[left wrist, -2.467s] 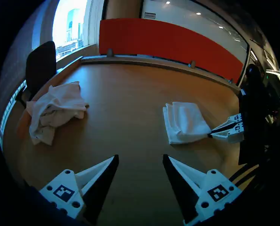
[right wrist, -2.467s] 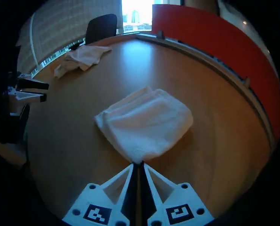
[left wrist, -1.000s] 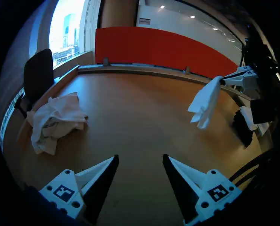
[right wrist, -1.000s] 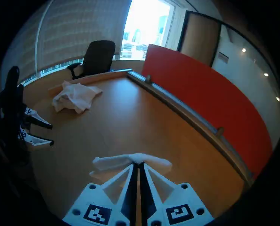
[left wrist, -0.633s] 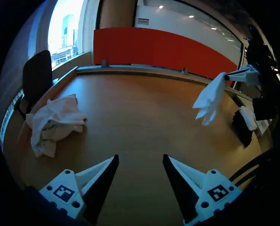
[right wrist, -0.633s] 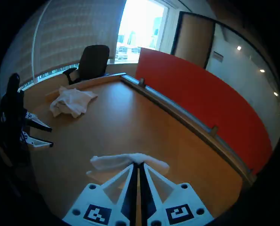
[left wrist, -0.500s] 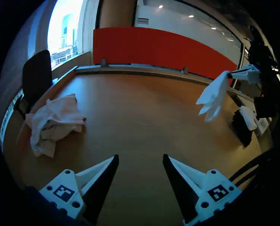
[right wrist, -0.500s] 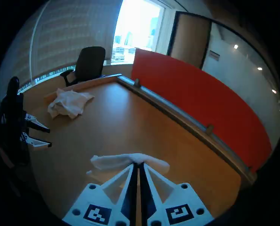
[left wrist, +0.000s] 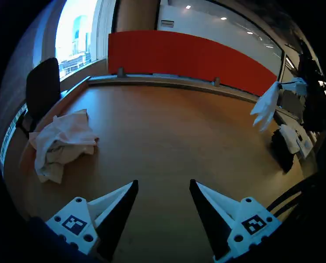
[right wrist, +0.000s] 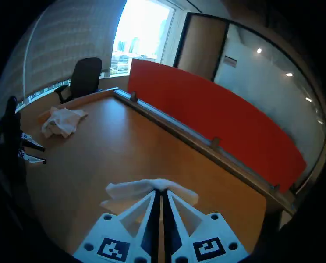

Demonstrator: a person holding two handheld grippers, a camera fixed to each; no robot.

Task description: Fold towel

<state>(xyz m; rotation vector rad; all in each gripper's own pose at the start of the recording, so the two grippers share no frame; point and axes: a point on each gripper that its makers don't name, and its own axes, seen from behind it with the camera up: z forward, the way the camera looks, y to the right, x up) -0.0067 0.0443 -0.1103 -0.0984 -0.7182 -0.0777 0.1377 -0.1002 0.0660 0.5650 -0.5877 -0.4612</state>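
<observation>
One light, limp towel (left wrist: pixel 264 107) hung at three o'clock, pinched by its edge in my right gripper (right wrist: pixel 161 193), while my left gripper (left wrist: pixel 163 183) stood open; I judged corners the best hold.

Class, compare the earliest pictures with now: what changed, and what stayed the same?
The right tongs, shut on the folded towel, lifted it off the table and carried it rightward in the left gripper view. The left tongs stayed open; the crumpled towel stayed put.
</observation>
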